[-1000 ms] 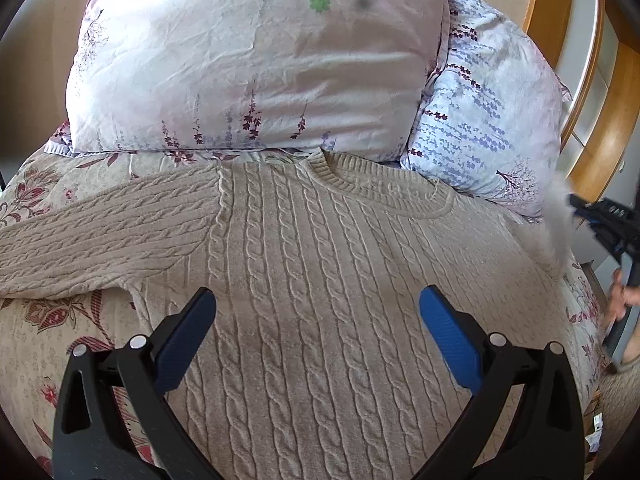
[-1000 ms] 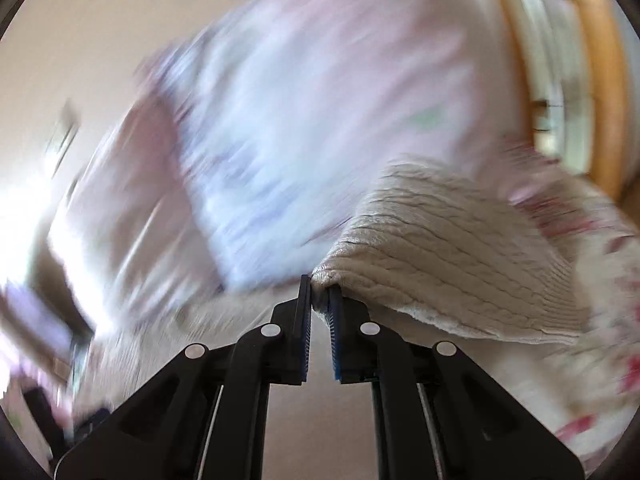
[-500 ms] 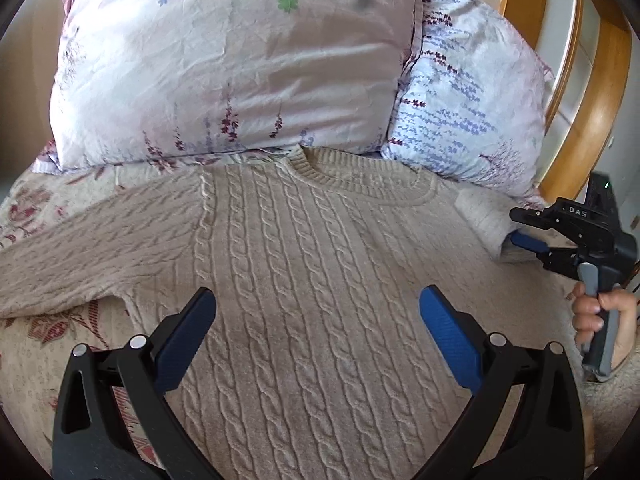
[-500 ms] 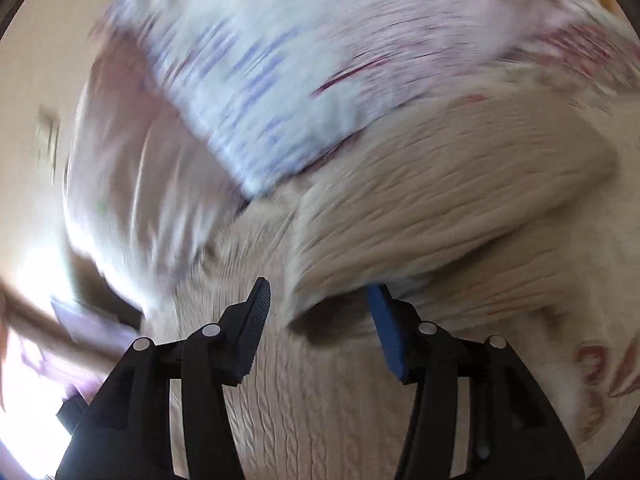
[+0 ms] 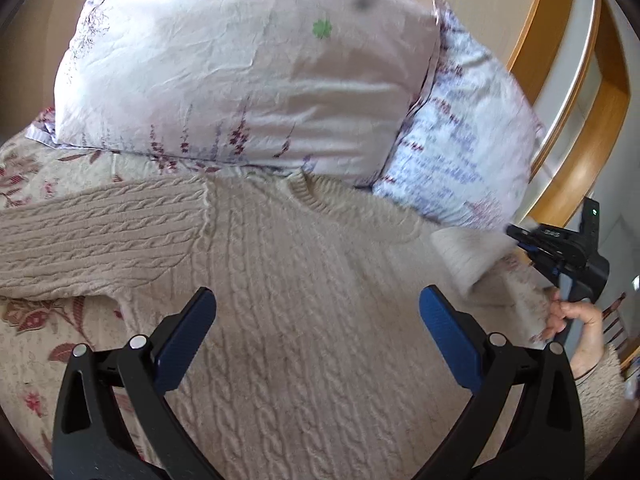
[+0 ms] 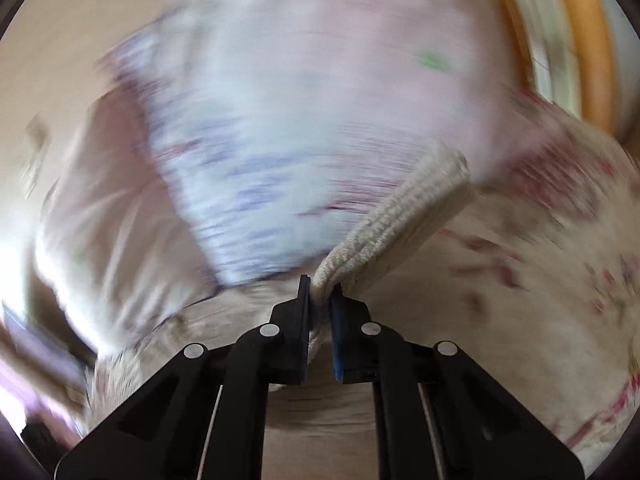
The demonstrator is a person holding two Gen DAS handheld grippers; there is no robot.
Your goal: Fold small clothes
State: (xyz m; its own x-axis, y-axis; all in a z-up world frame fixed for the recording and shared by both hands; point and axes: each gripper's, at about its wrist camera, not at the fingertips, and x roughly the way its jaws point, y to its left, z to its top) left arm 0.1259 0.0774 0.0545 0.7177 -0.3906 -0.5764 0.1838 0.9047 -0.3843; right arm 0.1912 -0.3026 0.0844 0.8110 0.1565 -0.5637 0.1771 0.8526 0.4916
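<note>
Bedspread (image 5: pixel 36 344) with a floral print is covered by a cream cable-knit sweater (image 5: pixel 312 320), laid flat with its neck toward two pillows (image 5: pixel 240 80) at the far side. One sleeve (image 5: pixel 100 236) is spread out at left. At right, the other sleeve's cuff (image 6: pixel 404 216) is pinched between the closed pads of the right gripper (image 6: pixel 320 300), held by a hand (image 5: pixel 576 320). The left gripper (image 5: pixel 316 332) is held wide open over the sweater's body, with nothing gripped.

Judged step: right sleeve is to be folded across the chest. Cuff should be carried low and taut toward the left, kept parallel to the shoulders, and laid flat before release. Body could be pinned by the left gripper so the knit is not dragged.
</note>
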